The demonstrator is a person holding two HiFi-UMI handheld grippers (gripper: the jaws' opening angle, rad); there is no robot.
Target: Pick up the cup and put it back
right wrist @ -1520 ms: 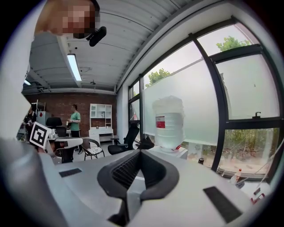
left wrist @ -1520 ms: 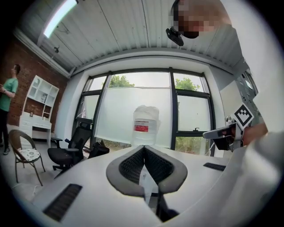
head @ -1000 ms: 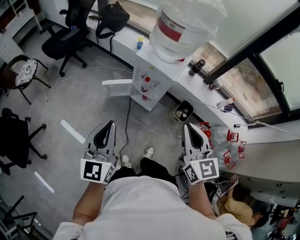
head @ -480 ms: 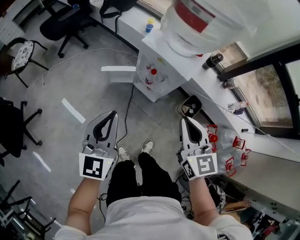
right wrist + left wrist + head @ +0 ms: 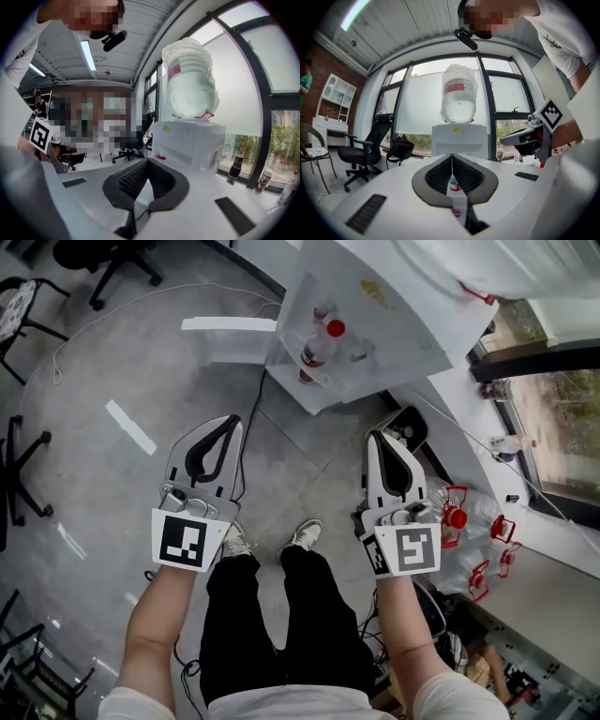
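Both tools empty. The left gripper (image 5: 232, 420) has its jaws pressed together with nothing between them, and the right gripper (image 5: 377, 438) reads the same in its own view: tips meeting, no object. Both are held out level in front of the person, above the grey floor (image 5: 112, 474), and apart from everything.

Cup: not made out in any view. Something small stands on the white sill (image 5: 262, 197) right of the boxy white water dispenser (image 5: 375, 324), too small to call a cup.

Risks, as judgement:
- Target not located, so a reach could go to the wrong thing. The small red-capped bottles (image 5: 323, 338) in the dispenser's open lower compartment are the nearest lookalikes.
- With the jaws pressed together, going in without spreading them first would knock a cup over rather than grip it.
- A light cup could crush or slip if pinched hard at the rim.
- The clear upturned water jug (image 5: 459, 93) sits on the dispenser's top, so a high swing near the front edge could bump it.
- A thin black cable (image 5: 255, 427) runs over the floor from the dispenser's base toward the person's feet, so a step forward could snag it.
- Clear red-capped bottles (image 5: 455, 517) crowd the floor just beside the right gripper.
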